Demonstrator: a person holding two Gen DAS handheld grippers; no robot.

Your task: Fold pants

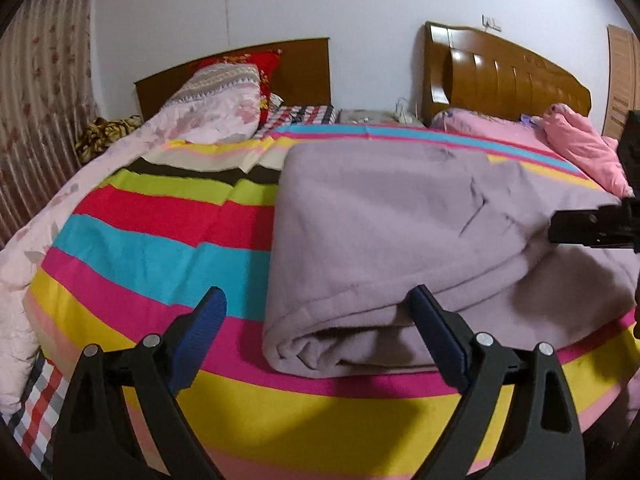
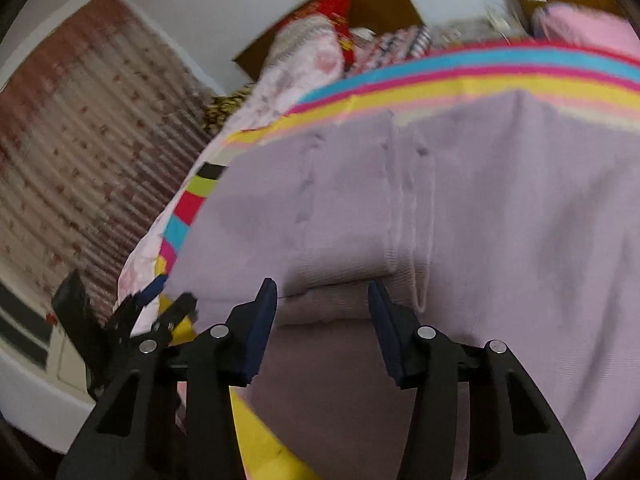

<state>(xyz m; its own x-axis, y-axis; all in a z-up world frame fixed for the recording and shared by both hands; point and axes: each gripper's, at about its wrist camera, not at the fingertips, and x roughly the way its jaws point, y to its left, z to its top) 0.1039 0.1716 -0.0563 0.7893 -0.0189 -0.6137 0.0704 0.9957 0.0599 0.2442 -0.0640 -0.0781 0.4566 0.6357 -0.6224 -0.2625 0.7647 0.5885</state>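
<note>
Black gripper arms with blue pads fill the foreground of both wrist views. On the left wrist view, the left gripper (image 1: pixel 318 306) is spread wide and released, holding nothing; its right pad sits at the near folded corner of the pants (image 1: pixel 400 216) and its left pad hangs over the striped bedsheet (image 1: pixel 152 236). Seen from the right wrist, the right gripper (image 2: pixel 322 294) is half closed, with a ridge of the lilac fabric lying between its pads; whether they pinch it cannot be told, as the view is blurred. These pants lie folded across the bedsheet. Beyond the pants lie a pink floral quilt (image 1: pixel 208 116), a red pillow (image 1: pixel 268 64) and two wooden headboards (image 1: pixel 508 72).
</note>
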